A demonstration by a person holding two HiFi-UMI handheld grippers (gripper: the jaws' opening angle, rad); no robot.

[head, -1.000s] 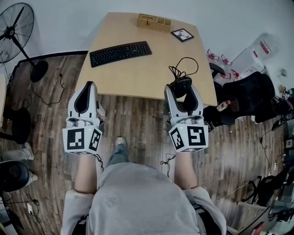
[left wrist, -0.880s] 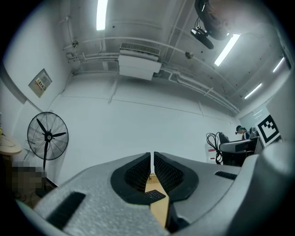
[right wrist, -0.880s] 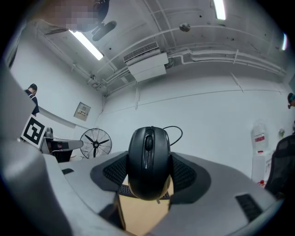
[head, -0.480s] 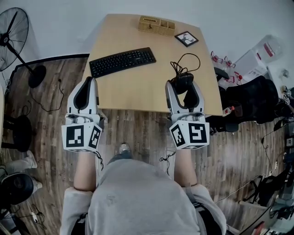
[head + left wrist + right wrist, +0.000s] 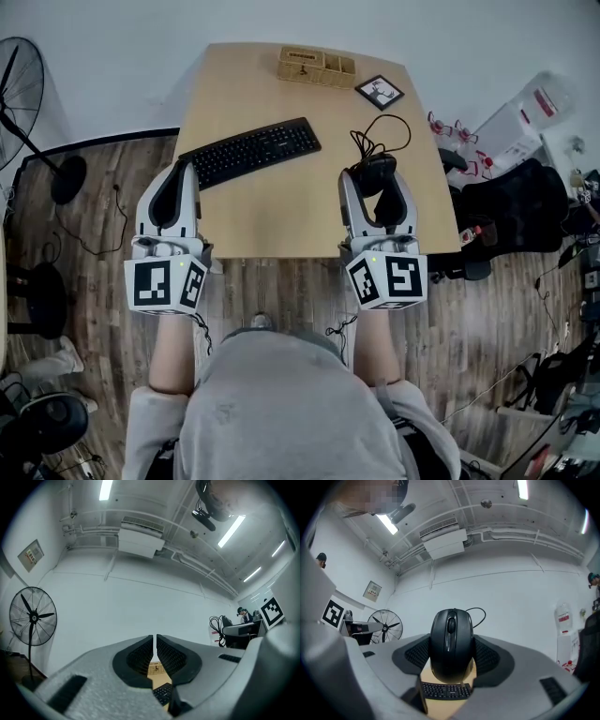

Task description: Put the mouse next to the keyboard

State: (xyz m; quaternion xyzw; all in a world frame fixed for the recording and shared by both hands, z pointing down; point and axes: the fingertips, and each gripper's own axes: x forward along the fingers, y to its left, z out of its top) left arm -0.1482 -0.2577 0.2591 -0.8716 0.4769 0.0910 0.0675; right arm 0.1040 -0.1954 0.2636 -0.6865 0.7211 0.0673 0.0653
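Note:
A black wired mouse (image 5: 451, 644) stands nose-up between the jaws of my right gripper (image 5: 451, 656), which is shut on it. In the head view the same mouse (image 5: 373, 174) hangs over the wooden table (image 5: 281, 206) at its right side, its black cord (image 5: 382, 136) looping behind it. The black keyboard (image 5: 249, 152) lies slanted on the table's left half, well left of the mouse. My left gripper (image 5: 174, 184) hovers at the table's front left edge, just beside the keyboard's near end, shut with nothing in it.
A wicker box (image 5: 316, 66) and a small framed picture (image 5: 379, 92) sit at the table's far edge. A standing fan (image 5: 28, 103) is on the floor to the left. A black office chair (image 5: 511, 202) and clutter crowd the right side.
Both grippers have come forward over the table's front edge, the right one carrying the mouse. The view has shifted, so the table lies lower in the picture.

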